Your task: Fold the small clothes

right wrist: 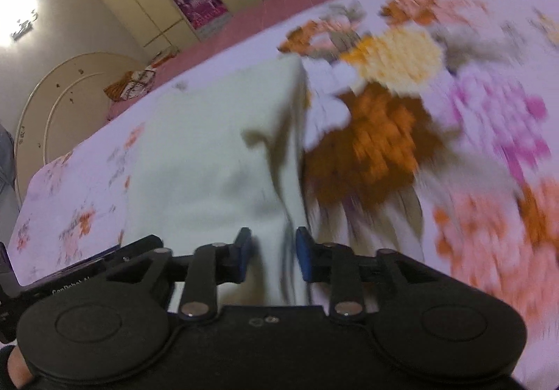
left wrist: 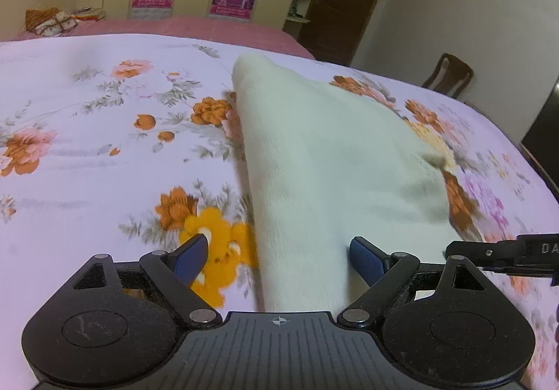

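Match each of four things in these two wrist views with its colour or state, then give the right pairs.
Things:
1. cloth
2. bedsheet
3. left hand-held gripper
4. chair

Colour or state:
A. brown wood, beyond the bed's far edge
B. cream, lying on the bed
C. white with orange and pink flowers
D. fingers wide apart, either side of the near cloth edge

Pairs: 1-B, 2-C, 3-D, 4-A
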### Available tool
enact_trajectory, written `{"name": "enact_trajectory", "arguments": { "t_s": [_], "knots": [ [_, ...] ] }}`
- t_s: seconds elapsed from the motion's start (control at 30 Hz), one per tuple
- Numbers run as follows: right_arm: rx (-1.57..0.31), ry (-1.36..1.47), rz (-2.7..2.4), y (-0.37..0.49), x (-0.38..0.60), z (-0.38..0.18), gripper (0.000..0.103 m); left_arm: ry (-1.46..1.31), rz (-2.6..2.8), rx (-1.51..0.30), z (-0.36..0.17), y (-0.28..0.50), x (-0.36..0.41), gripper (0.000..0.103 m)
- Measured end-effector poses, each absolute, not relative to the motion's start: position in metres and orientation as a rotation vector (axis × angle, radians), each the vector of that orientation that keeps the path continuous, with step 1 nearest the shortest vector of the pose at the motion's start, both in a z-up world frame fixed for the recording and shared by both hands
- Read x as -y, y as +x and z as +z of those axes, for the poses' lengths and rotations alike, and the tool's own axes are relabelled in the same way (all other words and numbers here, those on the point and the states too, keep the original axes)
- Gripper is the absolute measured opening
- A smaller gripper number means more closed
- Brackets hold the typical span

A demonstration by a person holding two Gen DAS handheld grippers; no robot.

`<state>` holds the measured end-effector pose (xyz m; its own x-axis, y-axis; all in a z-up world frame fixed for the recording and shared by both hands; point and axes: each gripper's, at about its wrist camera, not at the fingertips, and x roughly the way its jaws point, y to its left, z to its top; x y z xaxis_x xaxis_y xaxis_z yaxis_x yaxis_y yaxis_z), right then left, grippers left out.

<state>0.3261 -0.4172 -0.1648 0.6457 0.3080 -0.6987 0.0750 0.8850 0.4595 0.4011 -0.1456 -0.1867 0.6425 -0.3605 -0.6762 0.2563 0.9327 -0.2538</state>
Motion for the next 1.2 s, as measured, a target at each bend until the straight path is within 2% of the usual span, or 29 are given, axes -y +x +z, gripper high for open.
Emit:
{"name": "enact_trajectory", "arguments": {
  "t_s": [0.1,0.13,0.23,0.33,0.43,0.63,0.73,0.93,1.2],
  "knots": [
    [-0.888,0.47,0.158,0.314,0.414,-0.164,0.024,-0.122,-0.353,-0.798,-0.186,0.393,0.146,0.088],
    [-0.898,0.465,0.156,0.311,0.413,-0.165,0.018,-0.117,-0.354,-0.799,-0.185,0.392,0.147,0.088],
    [-0.901,0.471,0.162,0.303,0.41,-0.163,0.008,-0.124,-0.372,-0.812,-0.182,0.386,0.147,0.088],
    [-0.875,0.442,0.163,0.295,0.408,-0.151,0.007,-0.1,-0.379,-0.81,-0.184,0.379,0.149,0.088],
    [-0.922,0.395,0.119,0.297,0.406,-0.167,0.006,-0.069,-0.376,-0.804,-0.185,0.376,0.153,0.088],
    [-0.9,0.35,0.073,0.295,0.402,-0.155,0.007,-0.136,-0.376,-0.838,-0.176,0.38,0.145,0.088],
    [-0.873,0.368,0.084,0.298,0.402,-0.144,0.022,-0.161,-0.365,-0.828,-0.171,0.383,0.143,0.087],
    [-0.796,0.306,0.07,0.322,0.394,-0.12,0.022,-0.163,-0.351,-0.773,-0.153,0.398,0.145,0.087],
    [-0.764,0.274,0.031,0.383,0.394,-0.116,0.022,-0.186,-0.33,-0.73,-0.137,0.448,0.152,0.088]
  ]
}}
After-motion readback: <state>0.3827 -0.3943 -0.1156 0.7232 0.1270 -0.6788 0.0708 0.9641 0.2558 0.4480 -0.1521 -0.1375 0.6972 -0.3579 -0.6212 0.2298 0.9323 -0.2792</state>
